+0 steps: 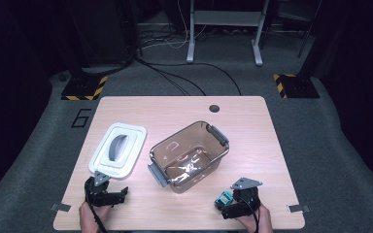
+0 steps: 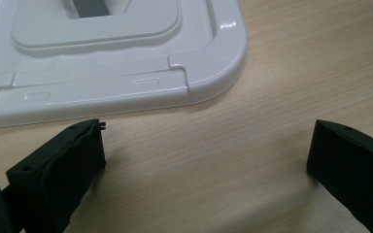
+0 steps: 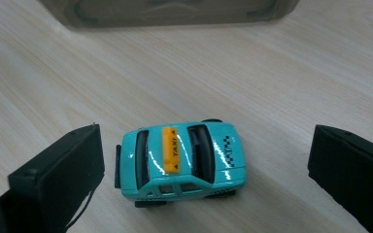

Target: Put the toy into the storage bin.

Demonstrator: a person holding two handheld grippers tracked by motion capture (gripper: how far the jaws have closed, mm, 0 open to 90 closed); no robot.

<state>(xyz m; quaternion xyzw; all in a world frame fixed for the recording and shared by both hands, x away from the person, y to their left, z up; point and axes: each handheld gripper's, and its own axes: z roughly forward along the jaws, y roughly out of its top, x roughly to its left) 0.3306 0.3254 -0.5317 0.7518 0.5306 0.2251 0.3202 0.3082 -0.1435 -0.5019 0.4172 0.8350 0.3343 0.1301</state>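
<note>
White lid [image 1: 118,150] with grey handle lies near the table's [image 1: 252,121] left edge; left gripper [image 1: 108,193] sits just short of its near rim, jaws wide apart, bare wood between. Clear brown tub [image 1: 189,155] stands mid-table, unobstructed. Near the front right corner, right gripper [image 1: 229,204] brackets the toy taxi [image 3: 180,162], jaws apart, not touching. Right gripper view adds detail: teal body, orange "TAXI" roof sign, checker marking, upright on its wheels.

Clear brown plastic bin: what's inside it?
The clear brown plastic bin holds no items; through its walls only glare and the wooden table show. Its white lid lies beside it.
</note>
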